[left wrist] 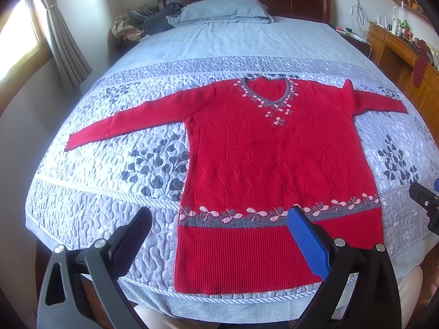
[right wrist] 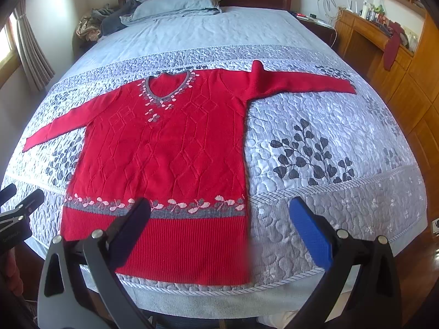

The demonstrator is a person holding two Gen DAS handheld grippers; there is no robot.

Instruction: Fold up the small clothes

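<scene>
A red knit sweater [left wrist: 269,159] [right wrist: 170,150] lies flat and face up on the bed, both sleeves spread out to the sides, its hem toward me. It has a grey neckline and a grey band with pink flowers near the hem. My left gripper [left wrist: 219,213] hovers open above the hem's left part, holding nothing. My right gripper [right wrist: 219,205] hovers open over the hem's right corner, also holding nothing. Each gripper's edge shows in the other's view: the right gripper [left wrist: 426,205] at the far right, the left gripper [right wrist: 19,208] at the far left.
The bed has a grey-blue quilted cover [left wrist: 115,197] [right wrist: 329,197] with a leaf pattern. A pillow [left wrist: 225,9] and a heap of clothes [left wrist: 142,22] lie by the dark headboard. A wooden desk [right wrist: 384,44] stands to the right, a curtained window [left wrist: 24,35] to the left.
</scene>
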